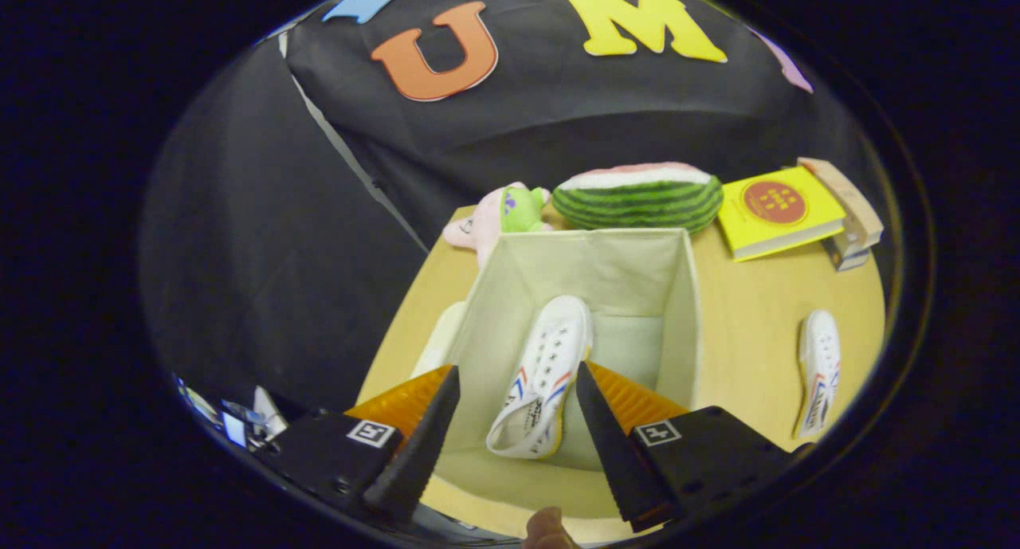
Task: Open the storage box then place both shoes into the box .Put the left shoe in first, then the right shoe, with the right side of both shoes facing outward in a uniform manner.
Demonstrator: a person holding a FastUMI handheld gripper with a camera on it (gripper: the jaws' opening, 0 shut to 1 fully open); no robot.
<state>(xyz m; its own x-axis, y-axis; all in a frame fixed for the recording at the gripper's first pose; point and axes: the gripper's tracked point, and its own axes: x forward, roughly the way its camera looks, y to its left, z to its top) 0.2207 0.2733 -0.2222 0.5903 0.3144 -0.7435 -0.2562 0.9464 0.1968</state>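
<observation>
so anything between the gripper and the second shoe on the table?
Yes: the storage box's right wall. The open gripper hovers over the box, one shoe inside. The second shoe lies beyond that wall on the table.

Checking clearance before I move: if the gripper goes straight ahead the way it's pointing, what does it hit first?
Probably the white shoe lying inside the open storage box. The open gripper points down into the box, the shoe between its fingers; depth is unclear.

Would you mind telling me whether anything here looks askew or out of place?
The shoe in the box leans diagonally against the storage box wall, not flat. The second shoe lies on the table. The gripper is open above.
</observation>
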